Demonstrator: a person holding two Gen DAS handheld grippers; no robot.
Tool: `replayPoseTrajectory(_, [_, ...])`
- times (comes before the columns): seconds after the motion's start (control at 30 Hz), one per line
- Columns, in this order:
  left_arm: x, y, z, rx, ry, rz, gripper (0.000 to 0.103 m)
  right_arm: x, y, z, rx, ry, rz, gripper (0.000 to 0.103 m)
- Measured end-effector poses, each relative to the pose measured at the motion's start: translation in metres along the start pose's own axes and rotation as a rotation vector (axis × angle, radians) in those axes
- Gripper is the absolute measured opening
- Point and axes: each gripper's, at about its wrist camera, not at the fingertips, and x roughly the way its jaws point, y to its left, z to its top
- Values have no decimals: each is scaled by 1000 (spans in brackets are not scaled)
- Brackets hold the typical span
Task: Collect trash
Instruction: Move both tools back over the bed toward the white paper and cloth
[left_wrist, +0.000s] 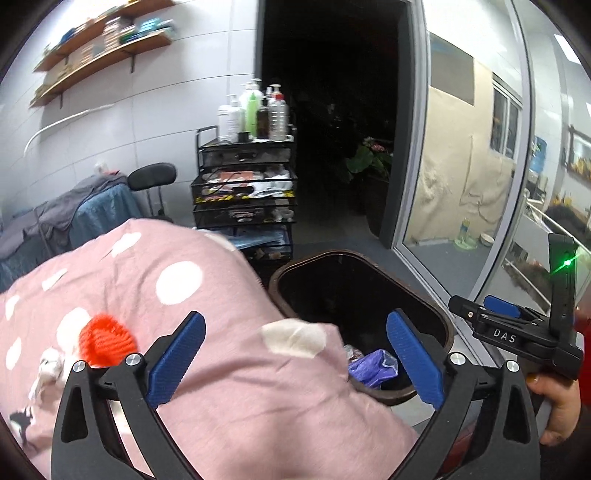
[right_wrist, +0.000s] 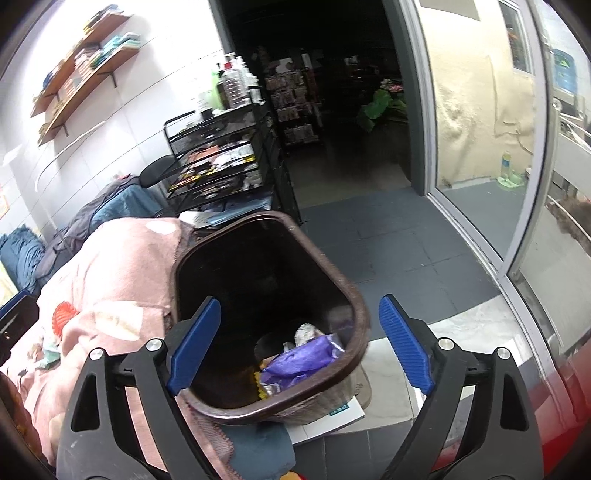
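A dark brown trash bin stands on the floor beside a bed with a pink polka-dot blanket. A purple wrapper and other scraps lie inside the bin; the wrapper also shows in the left wrist view. My right gripper is open and empty above the bin's near rim. My left gripper is open and empty over the blanket's edge next to the bin. The right gripper's body shows at the right of the left wrist view.
A black mesh cart with bottles on top stands behind the bin by a dark doorway. A red knitted item lies on the blanket. A glass sliding door is at the right. A white booklet lies under the bin.
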Motion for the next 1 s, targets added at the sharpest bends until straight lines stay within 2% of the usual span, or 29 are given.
replayPoseTrajectory(0.37, [-32, 51, -29, -98, 9, 115, 98, 0, 58, -7, -107, 14, 112, 88])
replayPoseTrajectory(0.7, [-57, 106, -58, -171, 37, 236, 97, 0, 123, -18, -232, 56, 252, 89])
replayPoseTrajectory(1.0, [-78, 163, -86, -316, 73, 280, 97, 0, 185, -34, -348, 108, 363, 90])
